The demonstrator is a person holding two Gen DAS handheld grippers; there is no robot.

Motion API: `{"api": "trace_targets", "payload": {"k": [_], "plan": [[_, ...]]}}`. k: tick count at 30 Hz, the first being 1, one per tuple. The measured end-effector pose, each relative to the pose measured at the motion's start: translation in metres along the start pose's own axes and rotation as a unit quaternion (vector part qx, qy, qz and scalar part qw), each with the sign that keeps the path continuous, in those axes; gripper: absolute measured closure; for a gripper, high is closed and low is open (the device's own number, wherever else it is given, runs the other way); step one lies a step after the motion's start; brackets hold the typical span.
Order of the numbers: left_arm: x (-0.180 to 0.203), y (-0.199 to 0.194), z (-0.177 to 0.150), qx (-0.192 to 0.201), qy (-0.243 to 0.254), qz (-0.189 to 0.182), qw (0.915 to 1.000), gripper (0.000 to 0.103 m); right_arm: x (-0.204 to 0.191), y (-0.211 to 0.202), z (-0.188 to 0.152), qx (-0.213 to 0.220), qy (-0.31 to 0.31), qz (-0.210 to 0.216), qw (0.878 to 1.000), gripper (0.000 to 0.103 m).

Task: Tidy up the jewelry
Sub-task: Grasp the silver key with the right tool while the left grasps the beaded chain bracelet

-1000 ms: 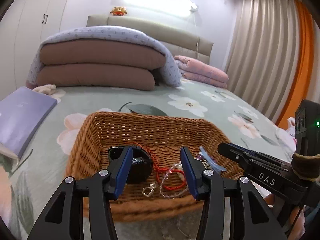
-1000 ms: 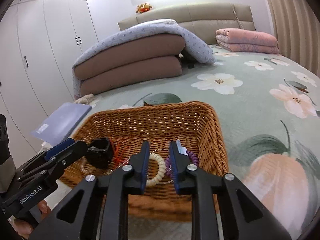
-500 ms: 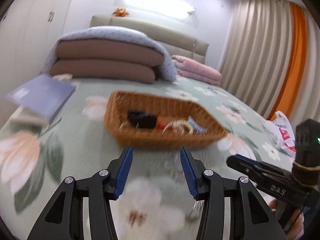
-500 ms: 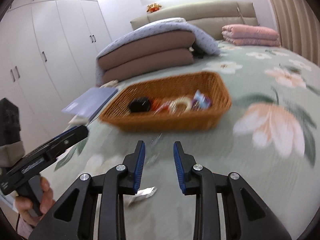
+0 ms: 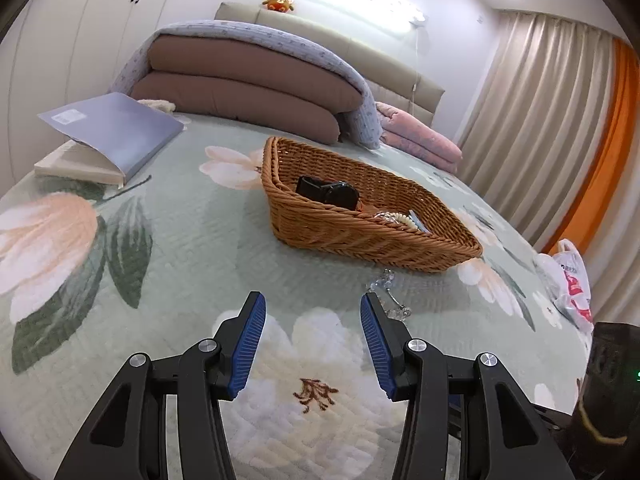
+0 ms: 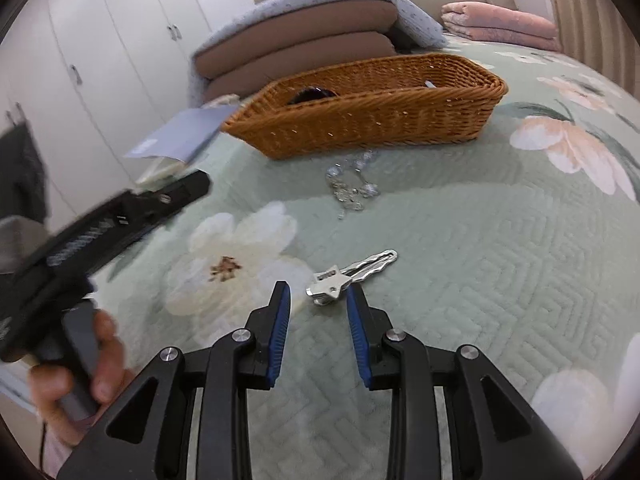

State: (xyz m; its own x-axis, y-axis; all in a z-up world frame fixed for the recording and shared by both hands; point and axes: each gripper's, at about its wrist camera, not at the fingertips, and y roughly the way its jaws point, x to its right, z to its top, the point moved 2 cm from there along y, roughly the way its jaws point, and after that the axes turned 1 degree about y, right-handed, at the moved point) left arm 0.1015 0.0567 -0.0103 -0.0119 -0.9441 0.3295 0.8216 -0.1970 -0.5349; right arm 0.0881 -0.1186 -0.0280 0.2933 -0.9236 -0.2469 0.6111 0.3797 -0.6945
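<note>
Before the woven brown wicker basket (image 6: 372, 108) on the floral green bedspread (image 6: 500, 240), a silver metal hair clip (image 6: 350, 276) with a wavy prong and star-shaped end lies flat. Nearer the basket sits a clear crystal-beaded chain (image 6: 352, 184), loosely heaped. Right gripper (image 6: 318, 300): jaws have just been opening, spread, empty, the clip just beyond them. Left gripper (image 5: 312, 312): jaws spread, empty.

Home bedroom: bed (image 5: 280, 264), wardrobe (image 6: 120, 40)
</note>
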Motion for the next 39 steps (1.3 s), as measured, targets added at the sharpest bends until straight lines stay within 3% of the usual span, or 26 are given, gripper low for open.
{"api": "trace_targets", "payload": {"k": [9,14,23,29,33,39], "plan": [[0.024,0.005,-0.007,-0.011,0.053,-0.003,0.9985,0.052,0.018,-0.003,0.007,0.015,0.039,-0.053,0.998,0.072],[0.033,0.012,-0.011,-0.028,0.071,-0.005,0.9971,0.052,0.044,-0.012,0.007,0.015,0.07,-0.021,0.997,0.071],[0.034,0.036,-0.004,-0.077,0.031,-0.061,0.9947,0.052,0.026,-0.007,0.01,0.013,0.057,-0.026,0.998,0.068],[0.03,0.044,-0.005,-0.092,0.016,-0.074,0.9928,0.052,0.014,0.007,0.016,0.006,0.046,-0.083,0.995,0.069],[0.035,0.047,-0.005,-0.099,0.024,-0.074,0.9921,0.052,0.03,-0.001,0.015,0.018,0.061,-0.105,0.992,0.069],[0.061,0.063,-0.006,-0.126,0.056,-0.075,0.9876,0.052,0.059,-0.006,0.022,0.014,0.078,-0.06,0.995,0.069]]}}
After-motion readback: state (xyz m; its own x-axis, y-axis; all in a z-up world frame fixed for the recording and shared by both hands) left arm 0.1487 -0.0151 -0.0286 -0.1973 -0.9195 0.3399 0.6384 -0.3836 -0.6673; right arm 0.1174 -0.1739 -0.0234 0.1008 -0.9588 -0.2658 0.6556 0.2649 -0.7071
